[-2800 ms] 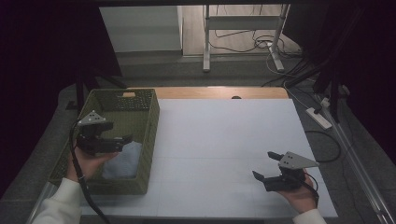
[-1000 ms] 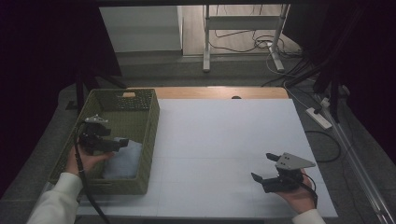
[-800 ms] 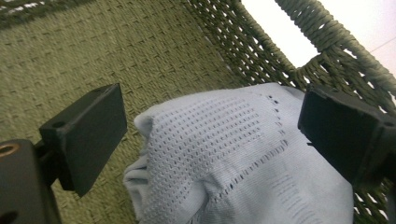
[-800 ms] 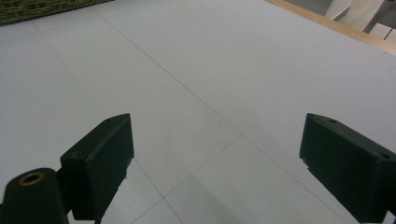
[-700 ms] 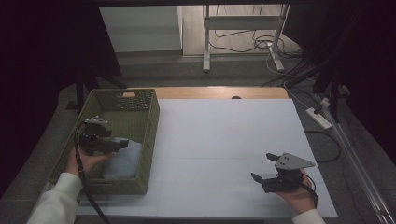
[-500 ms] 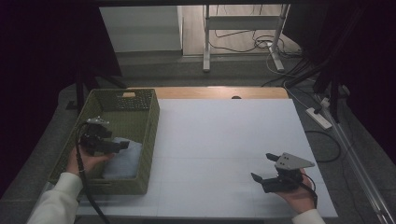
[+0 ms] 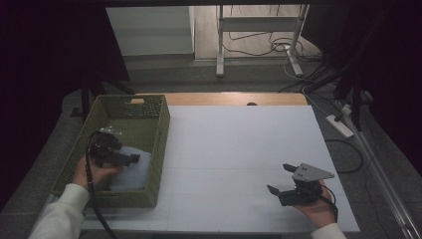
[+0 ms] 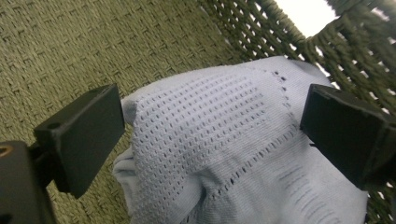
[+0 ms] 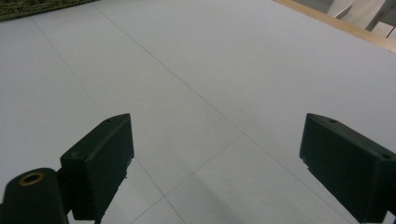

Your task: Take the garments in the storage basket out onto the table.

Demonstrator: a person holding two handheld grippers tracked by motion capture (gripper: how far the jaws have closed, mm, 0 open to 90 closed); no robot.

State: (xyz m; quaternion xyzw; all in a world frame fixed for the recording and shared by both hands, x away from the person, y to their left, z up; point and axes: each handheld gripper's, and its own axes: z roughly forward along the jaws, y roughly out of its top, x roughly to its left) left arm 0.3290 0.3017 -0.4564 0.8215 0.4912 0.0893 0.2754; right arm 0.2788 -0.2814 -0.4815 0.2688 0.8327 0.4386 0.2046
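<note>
High view shows the green woven basket (image 7: 149, 149) with the pale blue cloth (image 7: 132, 172) inside it; left gripper view reveals the cloth's perforated knit between the left gripper (image 8: 212, 119)'s spread jaws. Well outside the basket, the right gripper (image 7: 281, 180) hangs agape over the white table (image 7: 239, 149). No writing is legible.

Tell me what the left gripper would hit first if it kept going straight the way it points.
Probably the pale blue knit cloth in the green woven basket. The left gripper is open with the cloth bulging up between its jaws, right ahead of them. How close it is cannot be told.
</note>
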